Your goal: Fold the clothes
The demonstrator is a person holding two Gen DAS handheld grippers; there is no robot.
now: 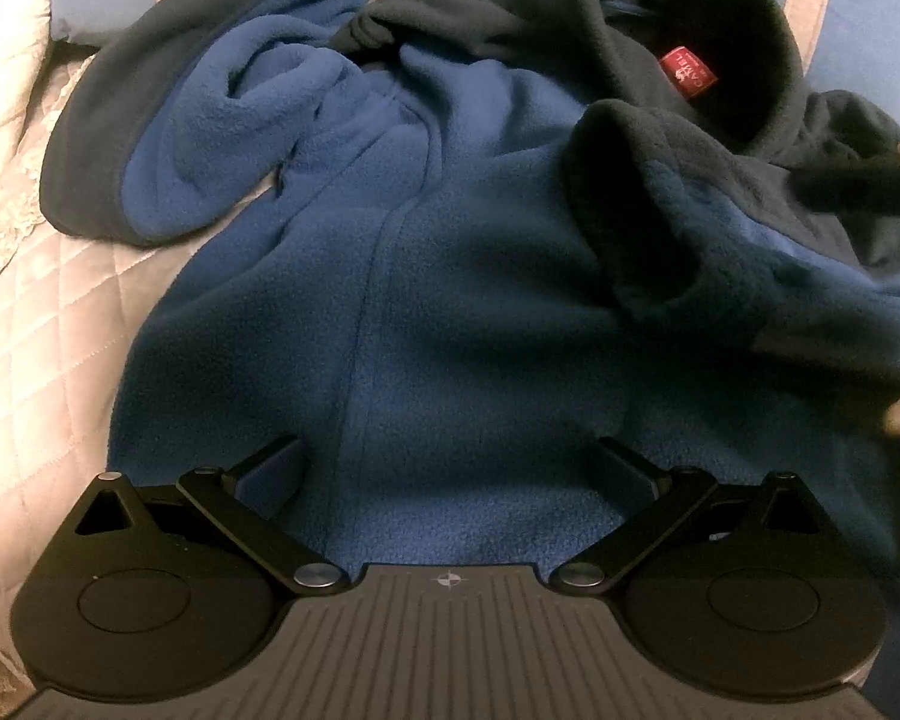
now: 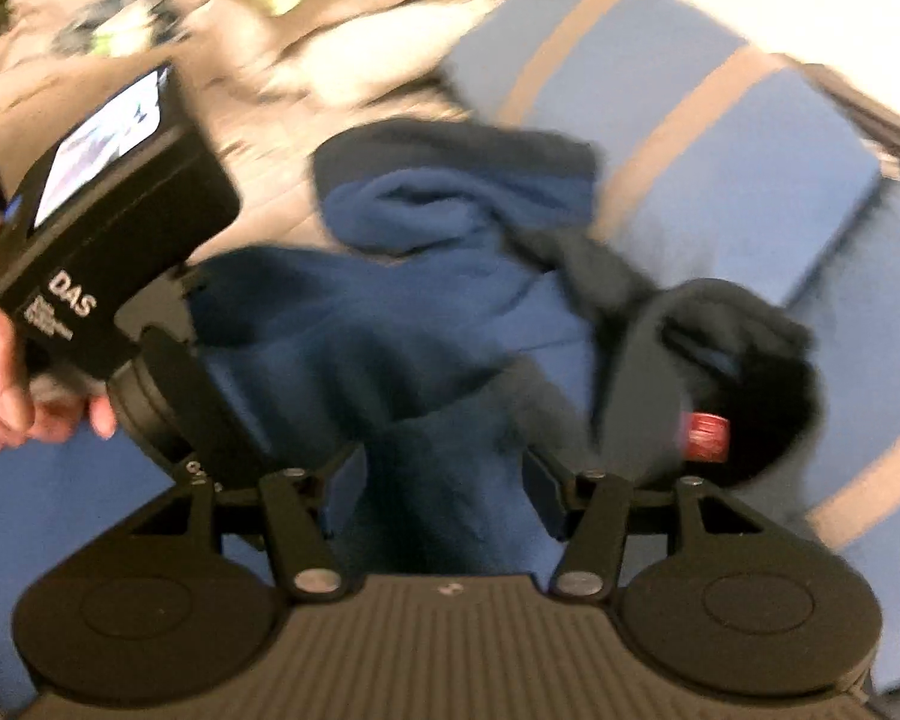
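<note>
Fingers of the left gripper [image 1: 447, 471] spread wide, hovering over the blue body of the fleece jacket [image 1: 450, 276]; nothing pinched between them, contact with the cloth not clear. Right gripper [image 2: 444, 495] fingers also apart, moderately so, with fleece below the gap but no fold caught; pads do not press anything.

Jacket lies crumpled on a pale quilted bedspread [image 1: 48, 324], dark lining turned out at hood and cuffs, red label [image 1: 688, 73] showing inside the collar. One sleeve [image 1: 210, 120] bunched to the upper left in the left wrist view. Blue pillow with tan stripes [image 2: 708, 138] just behind the jacket.

Right wrist view heavily motion-blurred: background clutter unreadable. The left-hand device shows there, held by a hand [image 2: 6, 372], its small screen lit. Jacket hem cut off by the gripper bodies in both views.
</note>
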